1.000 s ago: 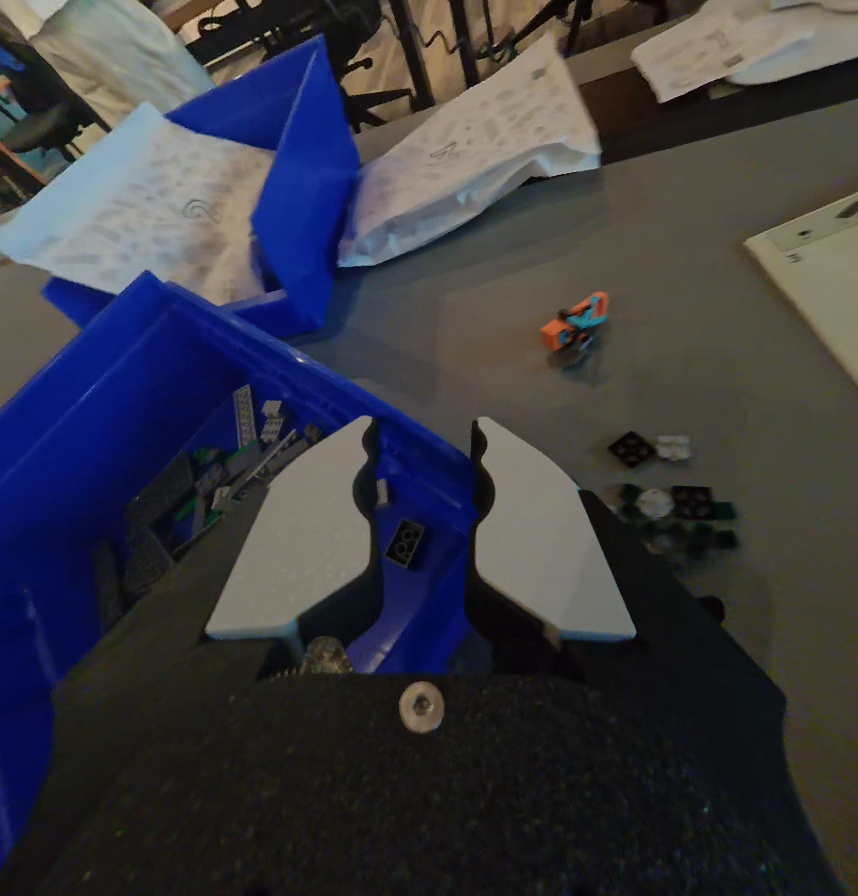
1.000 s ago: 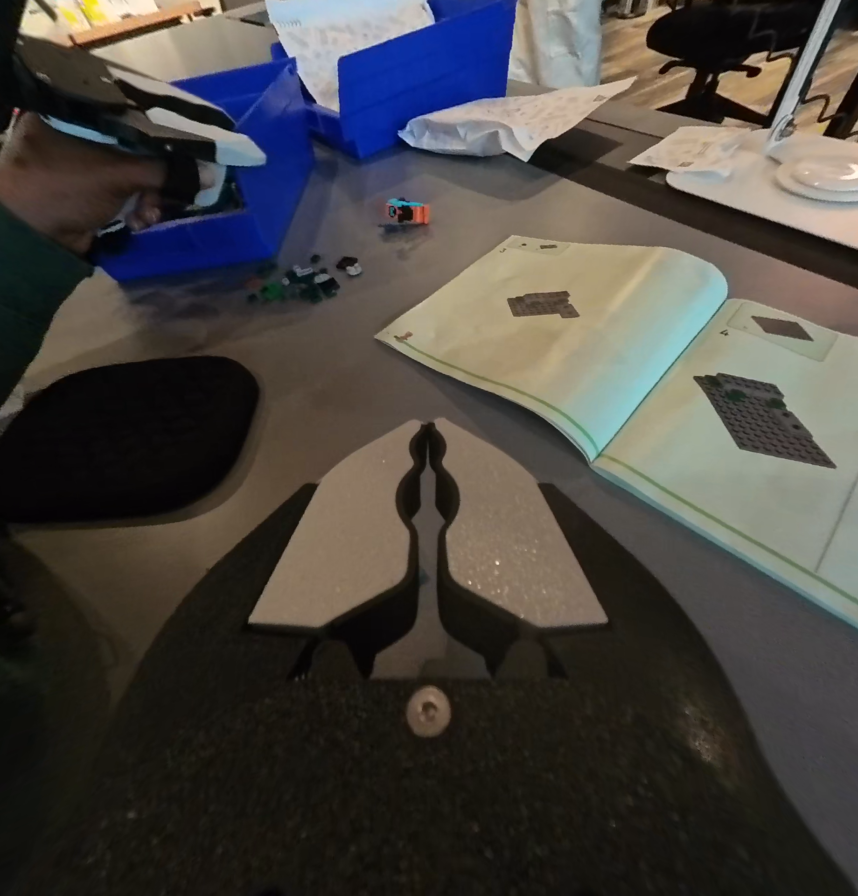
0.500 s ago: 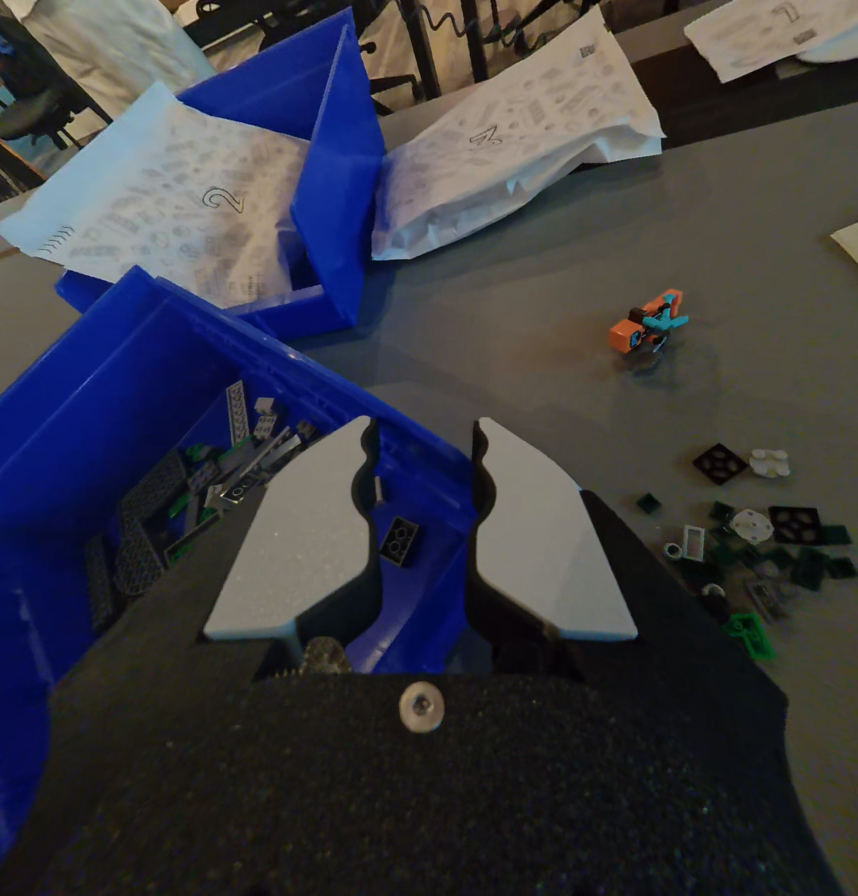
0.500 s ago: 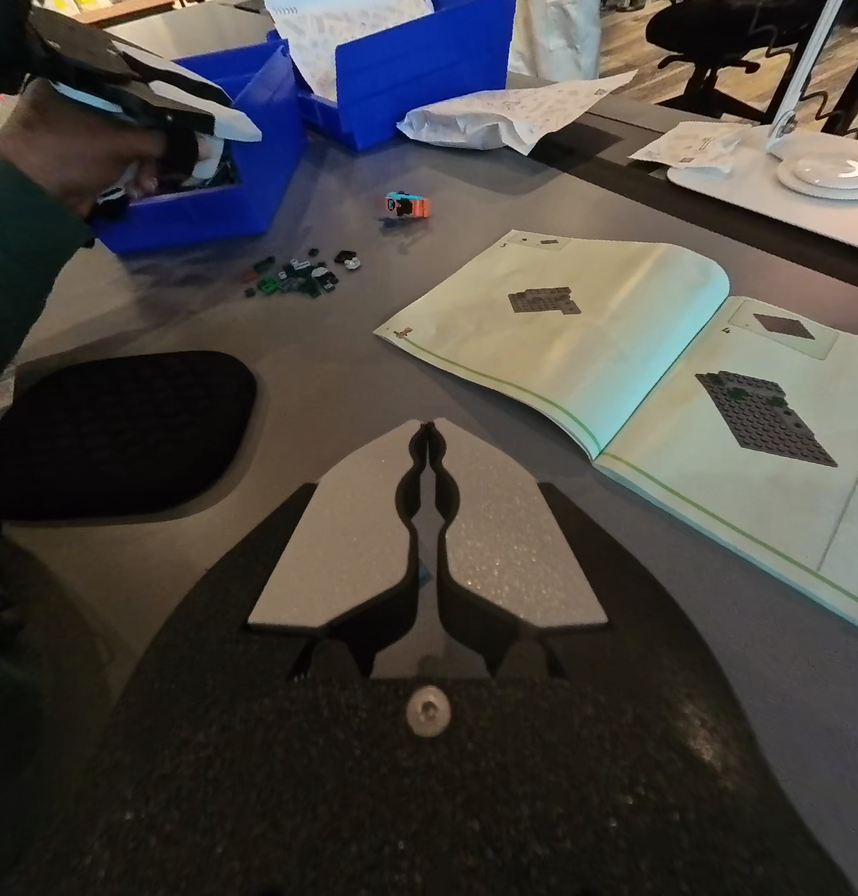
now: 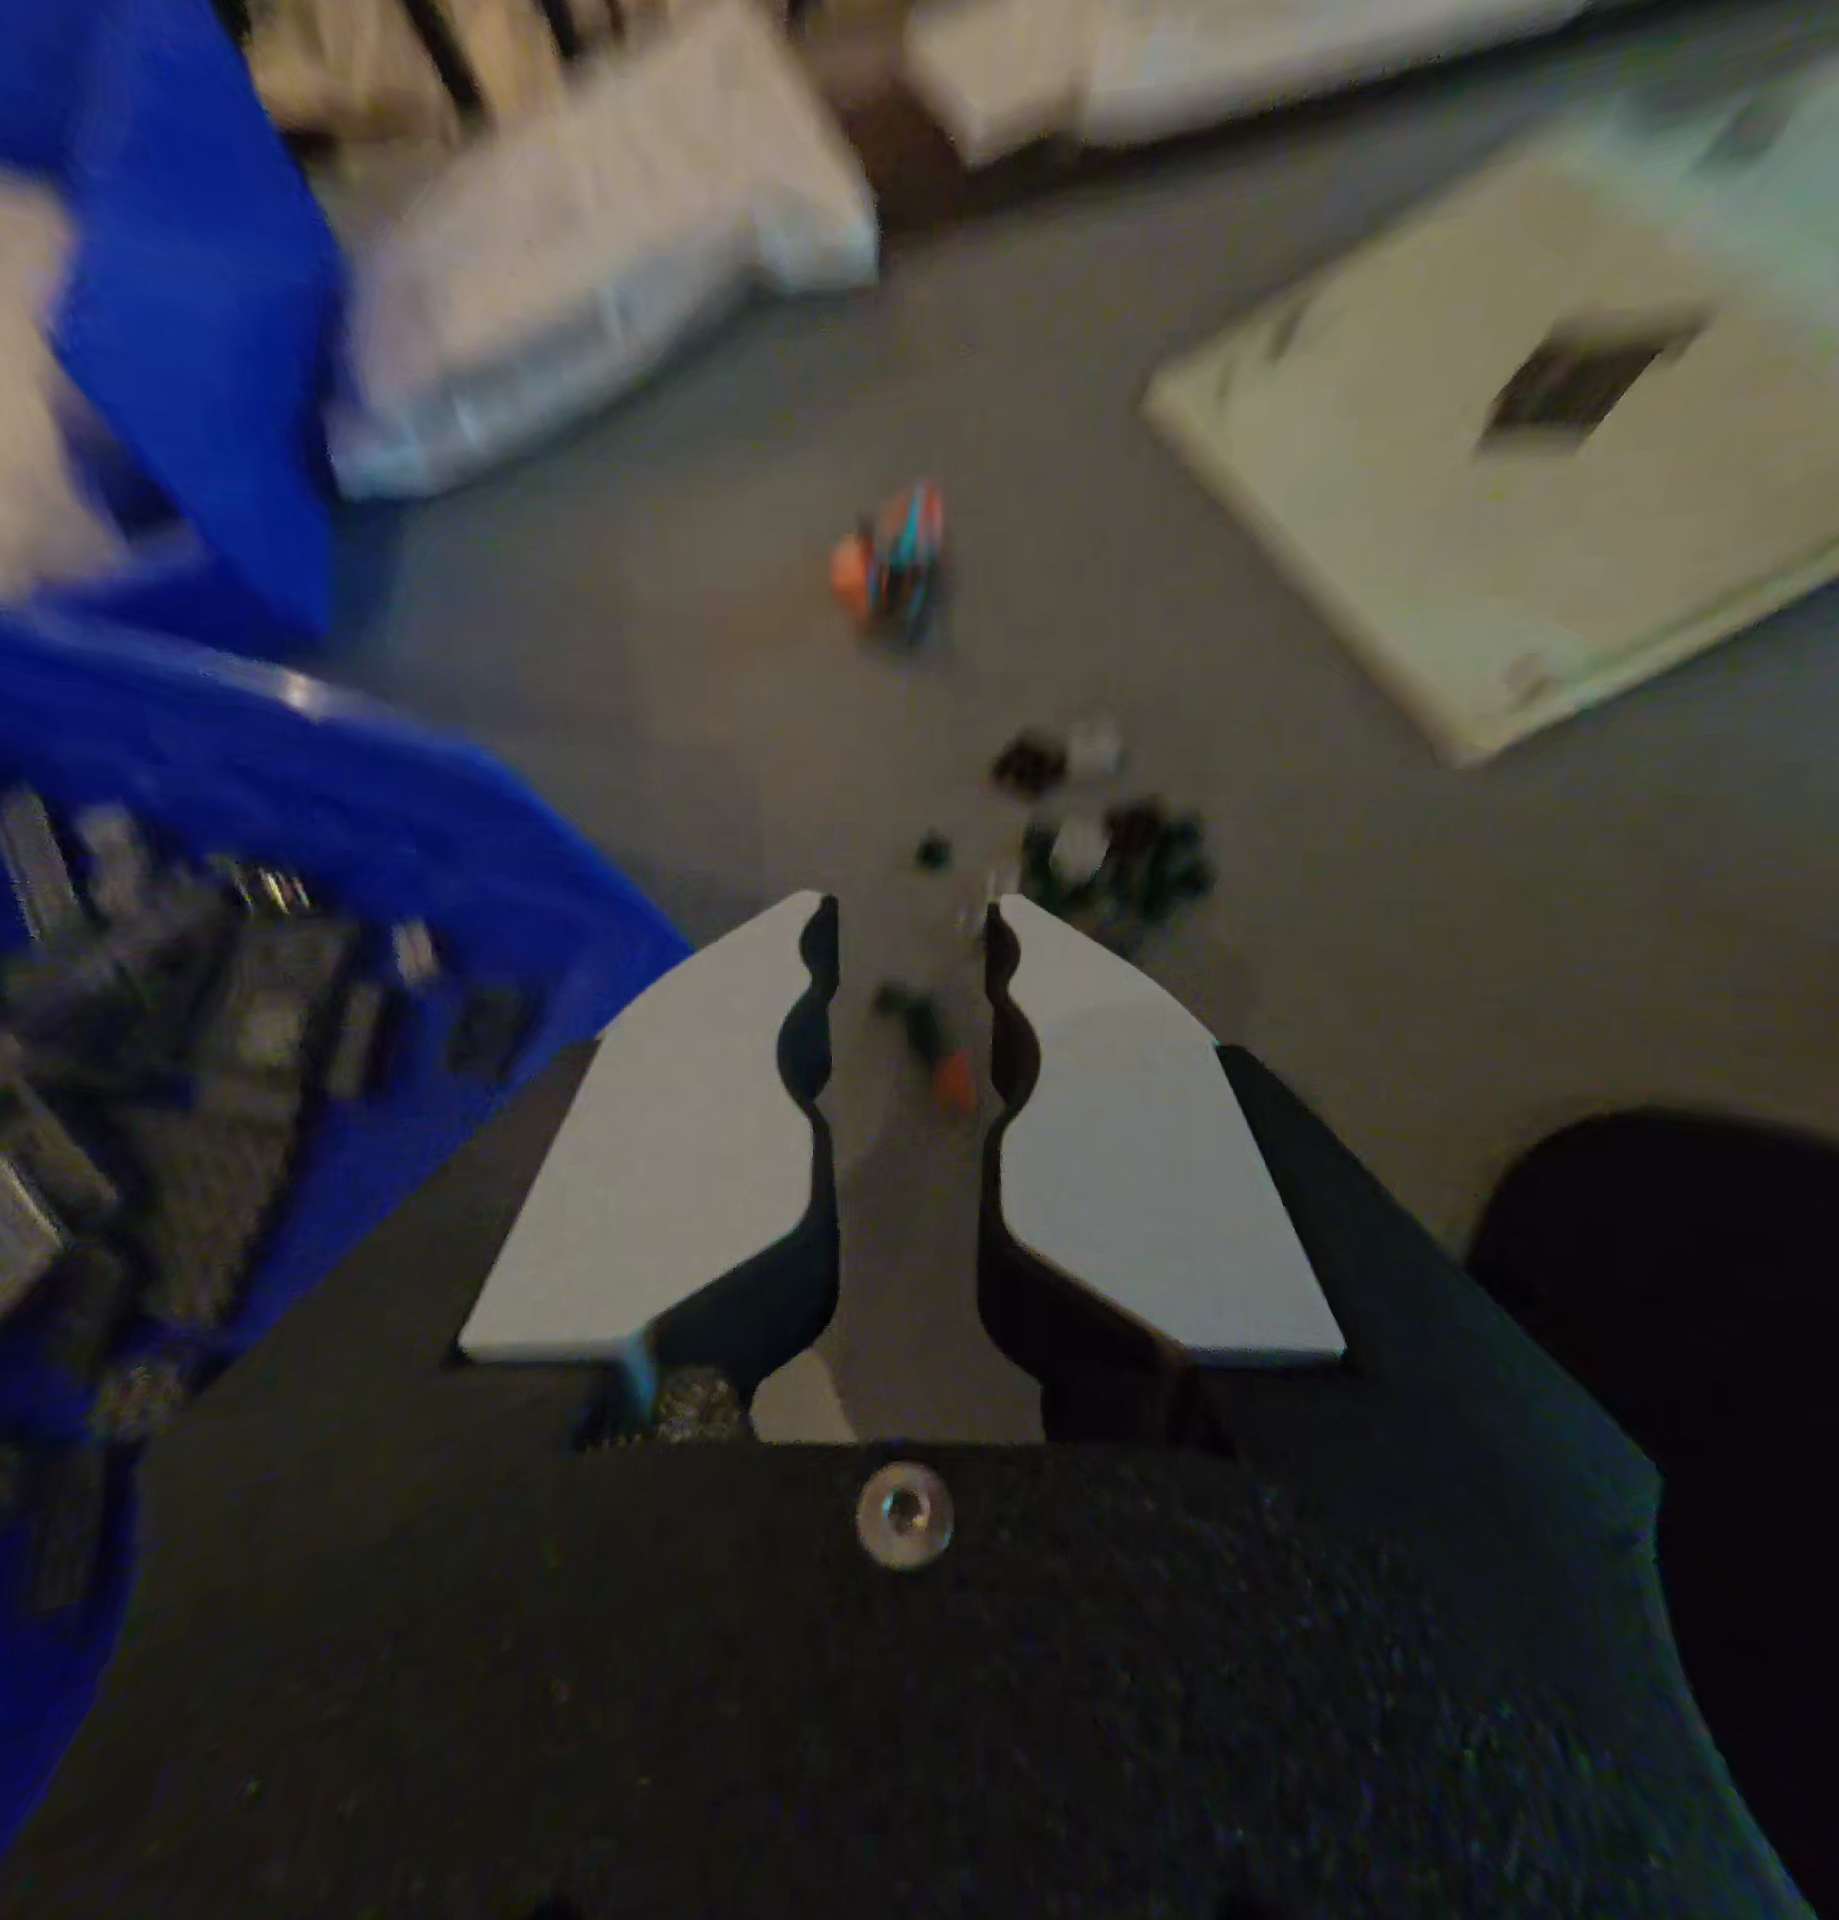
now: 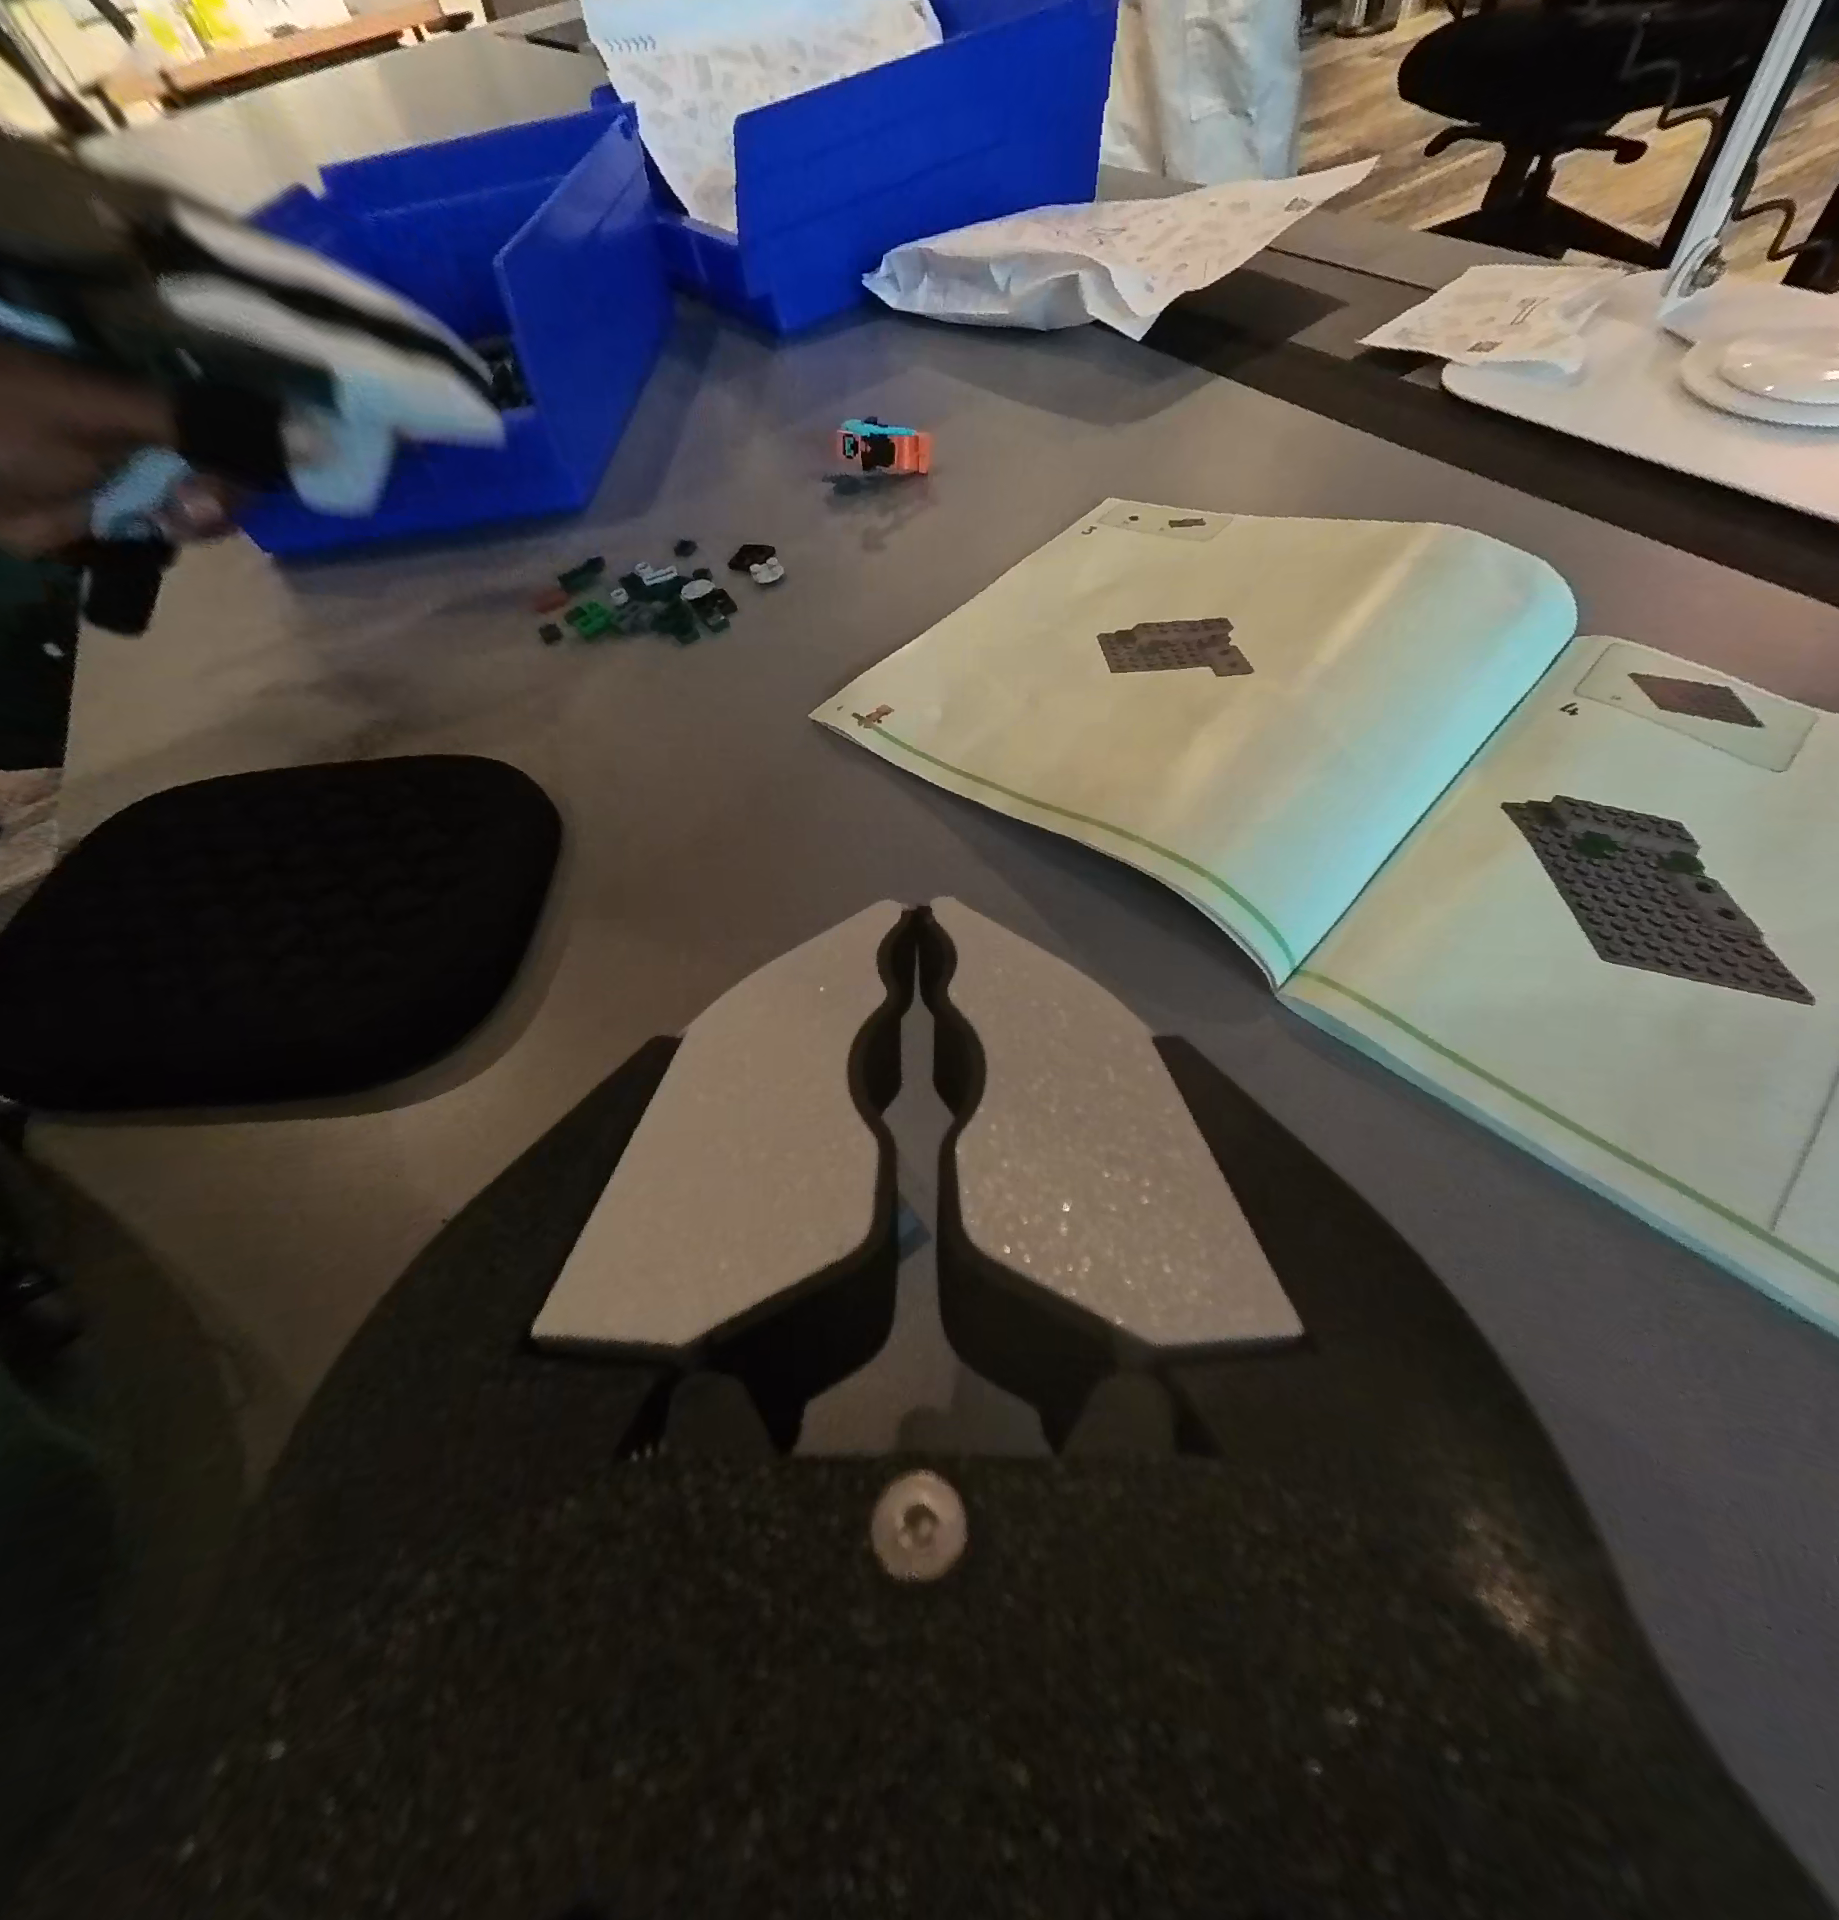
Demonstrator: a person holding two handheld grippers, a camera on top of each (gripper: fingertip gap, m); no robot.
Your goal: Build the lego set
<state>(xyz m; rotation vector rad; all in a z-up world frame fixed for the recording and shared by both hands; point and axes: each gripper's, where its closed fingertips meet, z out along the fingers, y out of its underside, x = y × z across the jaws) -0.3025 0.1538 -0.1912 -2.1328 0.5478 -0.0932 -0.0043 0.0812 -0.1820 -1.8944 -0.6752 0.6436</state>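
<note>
My left gripper [image 5: 913,920] is open and empty, held above the grey table just right of the near blue bin [image 5: 271,790]. The bin holds several grey and black lego pieces [image 5: 250,1018]. This view is blurred by motion. A small pile of loose dark, green and white pieces [image 5: 1102,852] lies just beyond the fingertips and also shows in the right wrist view [image 6: 655,603]. A small orange and teal build [image 6: 884,449] stands past the pile. My right gripper [image 6: 920,914] is shut and empty, low over the table, near the open instruction booklet [image 6: 1310,779]. The left gripper [image 6: 354,353] shows at far left.
A black pad [image 6: 250,925] lies on the table at the left front. A second blue bin [image 6: 894,177] with a white bag stands at the back. Another white bag [image 6: 1081,260] lies beside it. A white plate [image 6: 1788,364] is at the far right.
My left gripper has swung right, from over the blue bin to over the table by the loose pieces, and its jaws have narrowed a little. The right gripper has stayed put.
</note>
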